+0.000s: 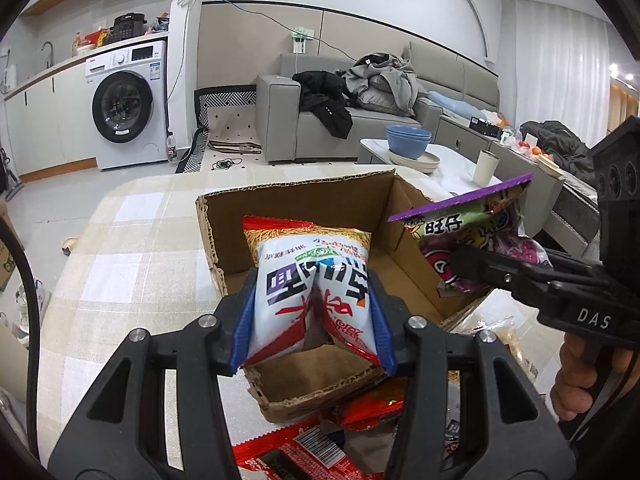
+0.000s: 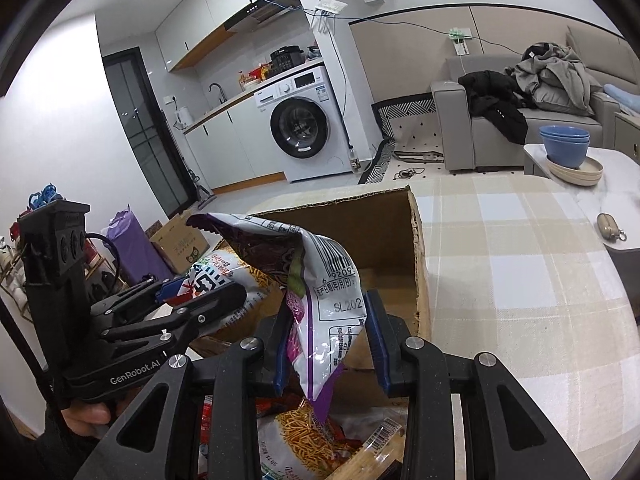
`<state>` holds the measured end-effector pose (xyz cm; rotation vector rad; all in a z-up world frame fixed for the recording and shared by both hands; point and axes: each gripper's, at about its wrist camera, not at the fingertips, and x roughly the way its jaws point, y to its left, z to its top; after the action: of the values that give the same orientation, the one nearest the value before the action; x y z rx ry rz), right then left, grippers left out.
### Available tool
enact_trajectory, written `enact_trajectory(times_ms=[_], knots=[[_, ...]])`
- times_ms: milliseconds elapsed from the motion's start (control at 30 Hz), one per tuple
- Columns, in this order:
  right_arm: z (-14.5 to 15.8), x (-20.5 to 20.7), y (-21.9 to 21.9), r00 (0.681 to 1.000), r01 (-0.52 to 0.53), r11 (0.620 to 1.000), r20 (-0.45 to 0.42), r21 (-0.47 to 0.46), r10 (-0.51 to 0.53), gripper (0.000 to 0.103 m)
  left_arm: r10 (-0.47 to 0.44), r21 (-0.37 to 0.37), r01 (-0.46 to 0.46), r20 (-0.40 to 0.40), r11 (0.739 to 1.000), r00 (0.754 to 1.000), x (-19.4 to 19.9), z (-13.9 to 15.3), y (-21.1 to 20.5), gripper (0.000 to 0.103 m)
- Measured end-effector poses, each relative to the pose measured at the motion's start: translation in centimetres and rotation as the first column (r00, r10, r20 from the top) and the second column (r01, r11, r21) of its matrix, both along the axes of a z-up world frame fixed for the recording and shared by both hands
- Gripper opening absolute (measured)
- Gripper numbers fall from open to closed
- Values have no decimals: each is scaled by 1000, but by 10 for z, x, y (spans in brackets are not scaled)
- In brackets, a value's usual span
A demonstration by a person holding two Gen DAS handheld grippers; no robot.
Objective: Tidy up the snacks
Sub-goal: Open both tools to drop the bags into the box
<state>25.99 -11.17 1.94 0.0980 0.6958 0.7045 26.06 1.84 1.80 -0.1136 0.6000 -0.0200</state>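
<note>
An open cardboard box (image 1: 304, 200) (image 2: 384, 224) stands on the checked tablecloth. My left gripper (image 1: 314, 316) is shut on a white noodle snack bag (image 1: 316, 276), held over the box's near edge; it also shows in the right wrist view (image 2: 200, 300). My right gripper (image 2: 330, 344) is shut on a purple candy bag (image 2: 320, 280) beside the box; in the left wrist view that bag (image 1: 472, 228) hangs over the box's right wall. Loose snack packets (image 1: 304, 448) (image 2: 312, 440) lie on the table in front of the box.
A side table holds blue bowls on plates (image 1: 408, 142) (image 2: 566, 146) and a cup (image 1: 486, 166). A small pouch (image 2: 610, 226) lies at the table's right. A sofa (image 1: 320, 120) with clothes and a washing machine (image 1: 128, 108) stand behind.
</note>
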Motion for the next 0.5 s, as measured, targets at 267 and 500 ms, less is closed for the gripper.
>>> enact_trajectory(times_ms=[267,500], knots=[[-1,-5,6,1000,-27,999,8,-22,27,32,16,14,-16,-3,1000,1000,14,-6,7,47],[6,-10,-4,999,-19,1000,30,-20,20,49,-4,4,4,-24,1000,1000,10,-7,6,57]])
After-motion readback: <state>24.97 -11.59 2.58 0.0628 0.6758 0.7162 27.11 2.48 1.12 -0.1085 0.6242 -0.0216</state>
